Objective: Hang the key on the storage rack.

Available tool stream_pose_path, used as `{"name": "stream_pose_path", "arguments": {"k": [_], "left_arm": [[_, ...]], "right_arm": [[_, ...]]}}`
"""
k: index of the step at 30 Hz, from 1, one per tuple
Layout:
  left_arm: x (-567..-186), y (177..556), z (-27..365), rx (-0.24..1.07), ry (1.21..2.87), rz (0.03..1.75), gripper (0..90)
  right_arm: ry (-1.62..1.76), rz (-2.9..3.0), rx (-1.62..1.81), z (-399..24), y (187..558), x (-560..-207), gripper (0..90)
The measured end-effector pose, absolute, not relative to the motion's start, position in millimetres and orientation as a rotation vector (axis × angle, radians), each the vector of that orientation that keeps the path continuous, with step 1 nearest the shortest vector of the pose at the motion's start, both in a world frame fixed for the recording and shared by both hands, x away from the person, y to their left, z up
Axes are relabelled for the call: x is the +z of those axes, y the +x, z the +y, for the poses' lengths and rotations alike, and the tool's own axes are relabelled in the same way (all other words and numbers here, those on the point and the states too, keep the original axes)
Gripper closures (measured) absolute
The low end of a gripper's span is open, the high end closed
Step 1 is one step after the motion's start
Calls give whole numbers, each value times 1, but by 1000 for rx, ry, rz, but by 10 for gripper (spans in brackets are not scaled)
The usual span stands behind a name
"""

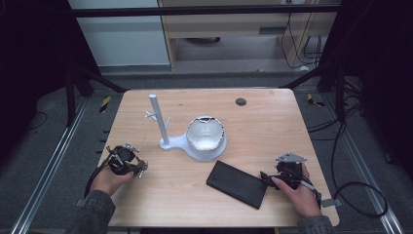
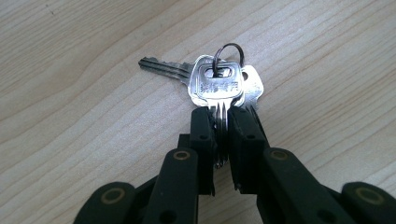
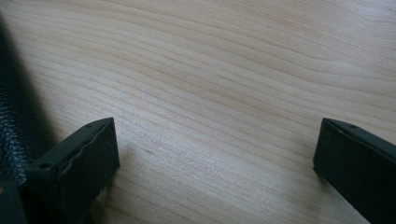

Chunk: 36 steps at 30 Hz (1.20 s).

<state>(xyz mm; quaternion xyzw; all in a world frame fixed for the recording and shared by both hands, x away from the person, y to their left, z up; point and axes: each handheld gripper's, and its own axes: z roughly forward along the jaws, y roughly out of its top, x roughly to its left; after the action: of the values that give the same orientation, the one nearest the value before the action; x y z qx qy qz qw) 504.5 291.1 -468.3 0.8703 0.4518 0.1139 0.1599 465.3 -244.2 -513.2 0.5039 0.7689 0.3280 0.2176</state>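
key blades (image 2: 219, 135) hidden between gripper jaws, black case (image 3: 14, 121) cut off at edge

Left gripper (image 2: 222, 135) clamped; right gripper (image 3: 215, 154) (low) agape.

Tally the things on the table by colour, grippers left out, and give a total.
White: 2, the stand with its round base, and the bowl on that base.
Black: 1, the wallet.
Silver: 1, the bunch of keys, pinched in the left gripper.
Total: 4.
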Motion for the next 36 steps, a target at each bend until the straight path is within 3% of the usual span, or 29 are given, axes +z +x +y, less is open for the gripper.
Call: {"name": "stream_pose_path", "arguments": {"k": [23,25,36], "left_arm": [[-459,497,300,280,2492,1291,816],[-457,496,301,285,2491,1285,898],[-452,496,308,273,2506,1281,900]], "right_arm": [[1389,2137,912,-243,465,-513,4],[1390,2137,913,-243,465,-513,4],[1390,2136,912,-242,465,-513,4]]}}
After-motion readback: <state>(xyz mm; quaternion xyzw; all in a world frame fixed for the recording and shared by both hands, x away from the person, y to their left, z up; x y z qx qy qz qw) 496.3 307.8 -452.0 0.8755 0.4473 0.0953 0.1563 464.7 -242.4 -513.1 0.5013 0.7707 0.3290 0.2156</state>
